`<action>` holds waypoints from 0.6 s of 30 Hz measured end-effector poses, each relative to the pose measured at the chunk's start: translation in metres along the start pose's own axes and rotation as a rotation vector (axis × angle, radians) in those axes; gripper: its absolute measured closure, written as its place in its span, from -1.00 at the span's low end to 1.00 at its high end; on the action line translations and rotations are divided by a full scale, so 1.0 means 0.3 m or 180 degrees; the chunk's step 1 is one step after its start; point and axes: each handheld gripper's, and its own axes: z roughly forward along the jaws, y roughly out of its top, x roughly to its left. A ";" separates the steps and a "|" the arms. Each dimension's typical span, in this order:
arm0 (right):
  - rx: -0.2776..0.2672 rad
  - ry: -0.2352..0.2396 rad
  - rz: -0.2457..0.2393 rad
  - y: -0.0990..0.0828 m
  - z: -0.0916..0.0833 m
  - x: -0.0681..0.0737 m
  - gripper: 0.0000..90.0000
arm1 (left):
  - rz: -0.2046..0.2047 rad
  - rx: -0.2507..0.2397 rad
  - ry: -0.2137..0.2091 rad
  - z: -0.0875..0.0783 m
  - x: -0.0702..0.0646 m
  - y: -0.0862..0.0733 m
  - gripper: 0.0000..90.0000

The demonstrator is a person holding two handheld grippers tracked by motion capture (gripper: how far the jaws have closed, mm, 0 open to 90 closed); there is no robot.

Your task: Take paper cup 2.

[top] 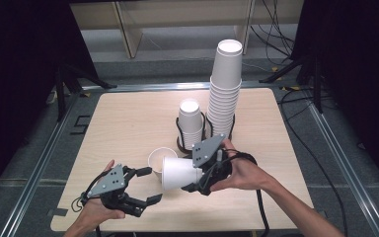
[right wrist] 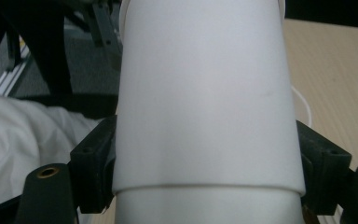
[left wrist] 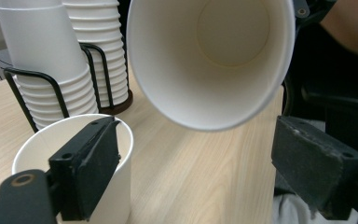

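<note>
Pale wooden table (top: 128, 118), dark curtains either side. Right gripper (top: 196, 178) clamps a white paper cup (top: 180, 173) by its sides, cup on its side in the air, mouth facing left. Left gripper (top: 145, 185) jaws stand apart; one jaw sits at the rim of an upright cup (top: 157, 159), not squeezing it. Two cup stacks (top: 224, 94) in a wire holder (top: 179, 129) behind.

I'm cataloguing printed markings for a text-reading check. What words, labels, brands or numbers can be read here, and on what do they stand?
None can be read.
The paper cup in the right gripper is plain white inside and out.
The upright cup at the left gripper is blank.
The stacked cups in the wire holder are unmarked.
The wooden table bears no print.
</note>
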 end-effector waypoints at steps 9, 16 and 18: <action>-0.0591 -0.0089 0.0206 -0.051 -0.004 -0.006 -0.49 | -0.0149 -0.0103 0.0033 -0.001 0.005 -0.010 -0.67; -0.0854 -0.0064 0.0250 -0.061 0.013 -0.004 -0.49 | -0.0268 -0.0262 -0.0001 -0.004 0.010 -0.013 -0.67; -0.0912 -0.0045 0.0256 -0.063 0.017 -0.004 -0.49 | -0.0280 -0.0292 -0.0023 -0.003 0.010 -0.013 -0.67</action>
